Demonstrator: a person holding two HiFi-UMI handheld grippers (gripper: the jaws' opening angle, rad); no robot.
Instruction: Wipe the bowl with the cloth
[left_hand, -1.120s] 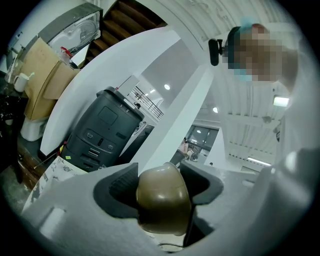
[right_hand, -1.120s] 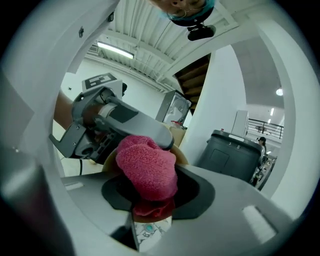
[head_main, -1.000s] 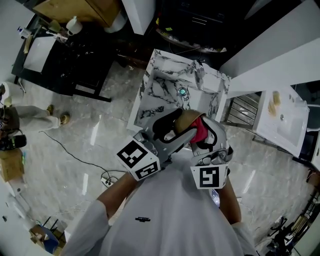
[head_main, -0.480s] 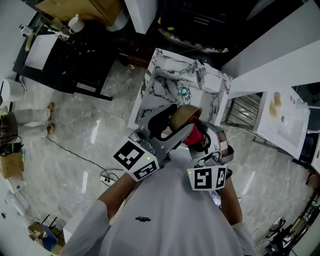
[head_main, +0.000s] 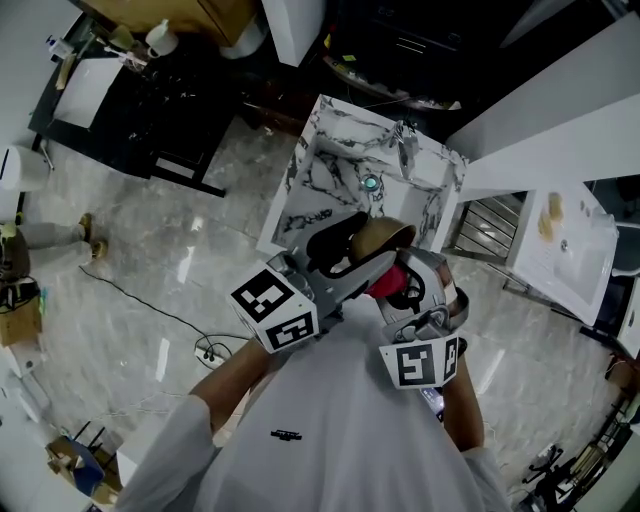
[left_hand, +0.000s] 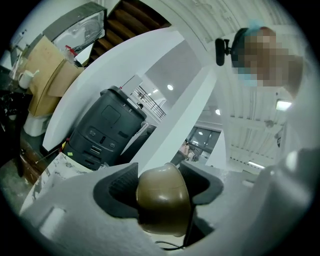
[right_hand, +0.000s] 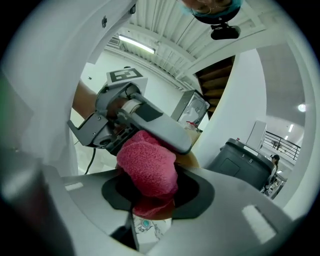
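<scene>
Left tool (left_hand: 161, 186) grips the brown bowl (left_hand: 161, 200). In the left gripper view its two dark pads press the bowl's rounded outside from either side, at the lower centre of the frame. In the head view this tool sits just below centre, with its marker cube (head_main: 275, 307) toward the lower left. The bowl shows there as a tan shape at the jaw tips, held in the air over the marble tabletop (head_main: 325, 150) in the upper centre. A round drain (head_main: 370, 183) shows in the tabletop just above the bowl.

The right tool (right_hand: 150, 187) is clamped on a pink-red cloth (right_hand: 147, 165). In the right gripper view the bunched cloth bulges out past the jaws at the frame's centre and presses against the bowl, whose brown edge shows just to the right of the cloth and below it. The left tool's grey body crosses behind the cloth toward the upper left of that view.

In the head view the cloth is a red patch just below and right of the bowl, tucked against it. The right tool's own marker cube lies lower right of centre.
</scene>
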